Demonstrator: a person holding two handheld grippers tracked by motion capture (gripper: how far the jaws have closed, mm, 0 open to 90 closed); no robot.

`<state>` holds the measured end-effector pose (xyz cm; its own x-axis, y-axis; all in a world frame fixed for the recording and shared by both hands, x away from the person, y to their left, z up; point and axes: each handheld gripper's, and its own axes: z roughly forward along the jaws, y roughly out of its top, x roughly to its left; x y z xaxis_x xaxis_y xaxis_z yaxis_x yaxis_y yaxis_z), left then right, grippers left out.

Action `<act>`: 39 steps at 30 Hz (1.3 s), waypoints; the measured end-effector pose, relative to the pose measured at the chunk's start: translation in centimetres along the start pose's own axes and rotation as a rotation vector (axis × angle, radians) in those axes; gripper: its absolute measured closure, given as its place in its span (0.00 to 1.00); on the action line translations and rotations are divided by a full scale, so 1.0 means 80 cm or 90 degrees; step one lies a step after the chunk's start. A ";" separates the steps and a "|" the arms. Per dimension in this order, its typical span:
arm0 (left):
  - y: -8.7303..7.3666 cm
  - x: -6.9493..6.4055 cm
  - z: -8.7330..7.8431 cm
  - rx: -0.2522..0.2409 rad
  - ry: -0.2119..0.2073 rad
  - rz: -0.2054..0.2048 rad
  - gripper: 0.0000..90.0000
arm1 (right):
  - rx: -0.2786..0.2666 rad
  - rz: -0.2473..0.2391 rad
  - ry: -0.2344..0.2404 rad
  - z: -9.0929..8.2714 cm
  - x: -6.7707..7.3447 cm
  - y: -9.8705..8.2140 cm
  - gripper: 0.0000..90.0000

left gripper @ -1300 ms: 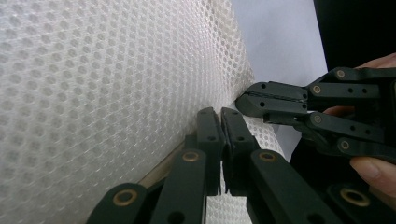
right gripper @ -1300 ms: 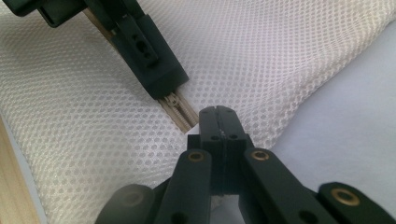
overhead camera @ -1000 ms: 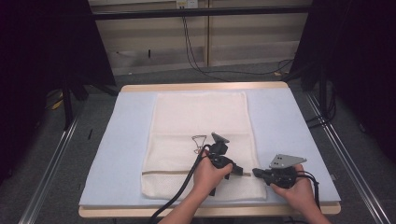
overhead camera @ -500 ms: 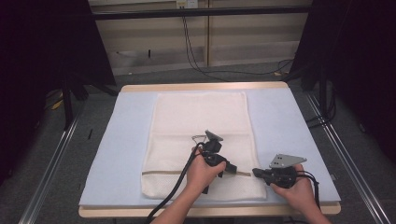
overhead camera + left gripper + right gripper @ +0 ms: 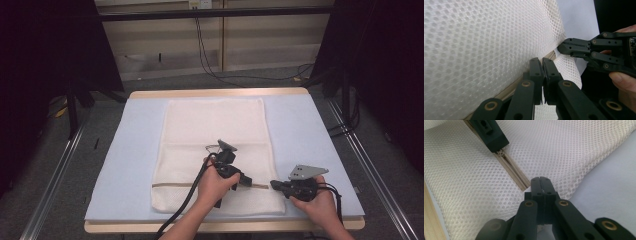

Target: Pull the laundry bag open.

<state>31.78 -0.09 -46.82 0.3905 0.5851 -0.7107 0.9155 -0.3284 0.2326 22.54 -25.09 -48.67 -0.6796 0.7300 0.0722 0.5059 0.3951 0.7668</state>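
A white mesh bag (image 5: 215, 130) lies flat on the pale blue mat (image 5: 135, 150), with a beige zipper (image 5: 170, 184) running across its near end. My left gripper (image 5: 248, 181) lies low on that zipper, jaws shut on the zipper pull; in the left gripper view its tips (image 5: 542, 61) meet at the beige band (image 5: 509, 88). My right gripper (image 5: 273, 184) is shut on the bag's edge just past the zipper's end (image 5: 524, 185), its jaws (image 5: 540, 180) pinching mesh (image 5: 561, 145). The two grippers' tips are a short gap apart.
The mat covers a wooden table (image 5: 220, 93) with bare blue margins left and right of the bag. The left gripper's black cable (image 5: 185, 210) trails off the near edge. Metal rails (image 5: 55, 175) flank the table, and cables lie on the floor behind.
My left gripper has slid a little to the left along the zipper, away from the right gripper. The right gripper has stayed where it was.
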 end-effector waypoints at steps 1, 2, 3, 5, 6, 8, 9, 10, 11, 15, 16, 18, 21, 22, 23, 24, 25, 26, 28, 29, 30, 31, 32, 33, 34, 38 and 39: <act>0.000 0.001 -0.001 -0.001 0.001 0.000 0.97 | 0.000 0.003 0.001 0.000 0.000 0.000 1.00; 0.000 0.000 -0.002 -0.004 0.003 -0.002 0.97 | 0.000 0.003 0.002 0.000 0.000 0.000 1.00; 0.000 0.001 -0.003 -0.004 0.004 -0.001 0.97 | 0.000 0.004 0.001 0.000 0.000 0.000 1.00; 0.000 0.001 -0.003 -0.003 0.004 -0.002 0.97 | 0.001 0.006 0.001 0.000 0.000 0.000 1.00; 0.000 0.003 -0.004 -0.003 0.000 0.000 0.97 | 0.001 0.006 0.001 0.000 0.000 0.000 1.00; 0.000 0.005 -0.007 0.001 -0.002 0.000 0.97 | 0.000 0.005 0.001 0.000 0.000 0.000 1.00; -0.001 0.006 -0.008 0.001 0.004 0.001 0.97 | 0.000 0.006 0.001 0.000 0.000 0.000 1.00; -0.001 0.008 -0.011 0.001 -0.002 0.004 0.97 | 0.000 0.006 0.001 0.000 0.000 0.000 1.00; -0.001 0.008 -0.014 0.004 0.001 0.001 0.97 | 0.000 0.005 0.002 0.000 0.000 0.000 1.00; -0.003 0.012 -0.022 -0.005 0.001 -0.002 0.97 | 0.002 0.002 0.002 0.000 0.000 0.000 1.00; -0.003 0.014 -0.025 -0.002 0.005 0.004 0.97 | 0.002 0.002 0.002 0.000 0.000 0.000 1.00; -0.004 0.016 -0.030 -0.004 0.002 -0.001 0.97 | 0.002 0.004 0.002 0.000 0.000 0.001 1.00; -0.005 0.019 -0.036 -0.007 0.012 0.003 0.97 | 0.001 0.002 0.001 0.000 0.000 0.000 1.00; -0.006 0.020 -0.039 -0.004 0.011 0.004 0.97 | 0.002 0.003 0.000 0.000 0.000 0.001 1.00; -0.006 0.020 -0.041 -0.004 0.008 0.001 0.97 | 0.002 0.004 0.001 0.000 0.000 0.001 1.00; -0.007 0.020 -0.042 -0.009 0.017 0.004 0.97 | 0.003 0.005 0.002 0.000 0.000 0.001 1.00; -0.007 0.021 -0.044 -0.007 0.007 0.000 0.97 | 0.003 0.005 0.002 0.000 0.000 0.001 1.00; -0.008 0.022 -0.045 -0.006 0.013 0.000 0.97 | 0.003 0.005 0.002 0.000 0.000 0.001 1.00; -0.008 0.023 -0.044 -0.009 0.007 -0.007 0.97 | 0.001 0.005 0.002 0.000 0.000 0.001 1.00; -0.007 0.024 -0.044 -0.009 0.011 -0.004 0.97 | 0.001 0.005 0.001 0.000 0.000 0.001 1.00; -0.007 0.024 -0.044 -0.009 0.007 -0.006 0.97 | 0.002 0.006 0.001 0.000 0.000 0.001 1.00; -0.007 0.026 -0.045 -0.004 0.000 -0.005 0.97 | 0.002 0.007 0.001 0.000 0.000 0.001 1.00; -0.007 0.026 -0.046 -0.004 0.001 -0.005 0.97 | 0.001 0.007 0.004 0.000 -0.001 0.001 1.00; -0.007 0.026 -0.046 -0.003 0.000 -0.005 0.97 | 0.001 0.007 0.004 0.000 -0.001 0.001 1.00; -0.007 0.026 -0.046 -0.004 -0.001 -0.002 0.97 | 0.000 0.008 0.004 0.000 -0.001 0.001 1.00; -0.008 0.025 -0.046 -0.005 0.000 0.003 0.97 | 0.001 0.005 0.001 0.000 0.000 0.001 1.00; -0.008 0.024 -0.045 -0.011 0.010 0.003 0.97 | 0.001 0.005 0.001 0.000 0.000 0.001 1.00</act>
<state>32.29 3.95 -45.96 0.3962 0.5951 -0.6992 0.9150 -0.3189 0.2471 22.59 -25.08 -48.65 -0.6767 0.7320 0.0791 0.5116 0.3902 0.7655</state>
